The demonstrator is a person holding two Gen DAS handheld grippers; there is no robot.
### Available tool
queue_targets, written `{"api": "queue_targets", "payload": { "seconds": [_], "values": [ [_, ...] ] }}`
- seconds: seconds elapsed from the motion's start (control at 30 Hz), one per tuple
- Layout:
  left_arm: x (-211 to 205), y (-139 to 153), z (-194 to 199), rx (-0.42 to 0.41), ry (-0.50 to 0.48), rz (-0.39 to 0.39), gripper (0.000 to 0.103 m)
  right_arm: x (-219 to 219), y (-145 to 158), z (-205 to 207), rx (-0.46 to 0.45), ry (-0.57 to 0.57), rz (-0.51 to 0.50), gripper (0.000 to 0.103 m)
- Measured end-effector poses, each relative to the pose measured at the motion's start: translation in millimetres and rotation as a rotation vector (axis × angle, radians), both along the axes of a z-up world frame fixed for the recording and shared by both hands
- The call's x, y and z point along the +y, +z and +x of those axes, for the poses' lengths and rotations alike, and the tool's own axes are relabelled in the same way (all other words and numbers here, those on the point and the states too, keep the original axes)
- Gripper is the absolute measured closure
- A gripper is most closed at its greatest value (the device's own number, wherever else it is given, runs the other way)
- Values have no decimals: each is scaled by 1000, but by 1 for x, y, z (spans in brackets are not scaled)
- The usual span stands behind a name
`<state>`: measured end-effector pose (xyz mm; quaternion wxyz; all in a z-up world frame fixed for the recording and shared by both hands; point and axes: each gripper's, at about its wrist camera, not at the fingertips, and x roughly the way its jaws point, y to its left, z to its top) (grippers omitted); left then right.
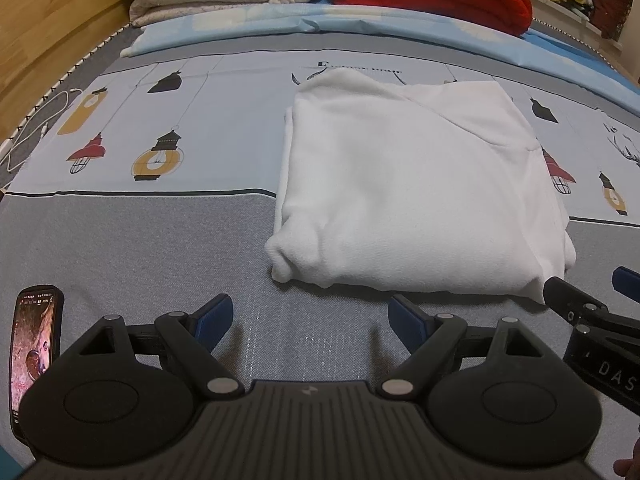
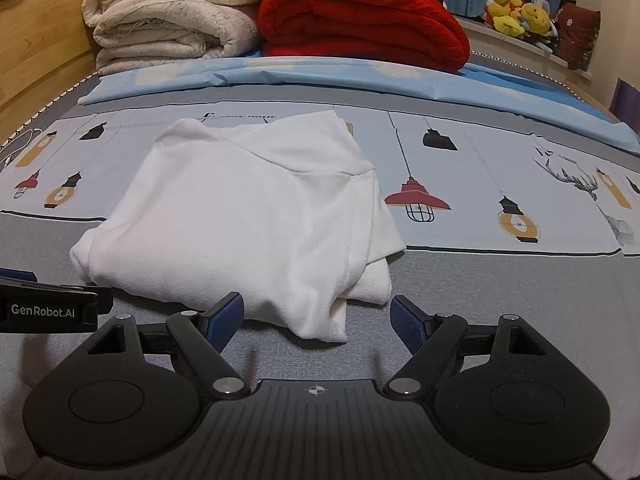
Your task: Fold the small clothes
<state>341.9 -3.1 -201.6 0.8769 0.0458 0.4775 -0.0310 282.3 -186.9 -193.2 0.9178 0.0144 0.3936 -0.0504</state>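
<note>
A white garment lies folded into a rough rectangle on the lamp-print bed sheet. In the right wrist view the same white garment shows its near corner drooping toward me. My left gripper hovers open over the grey band of the sheet, just short of the garment's near edge, nothing between its blue pads. My right gripper is open too, with the garment's near corner lying just ahead of the gap and touching neither pad. The right gripper also shows at the right edge of the left wrist view.
A phone with a lit screen lies on the sheet at near left. Folded cream blankets and a red blanket are stacked at the far end. A white cable trails at the left edge. Plush toys sit on a ledge.
</note>
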Motion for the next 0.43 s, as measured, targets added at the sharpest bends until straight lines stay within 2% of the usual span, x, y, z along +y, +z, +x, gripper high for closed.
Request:
{"api": "queue_targets", "payload": {
  "seconds": [0.43],
  "values": [
    [-2,1,-3,-22,-20,9,15,2,-2,1,10,2,18,18]
  ]
}}
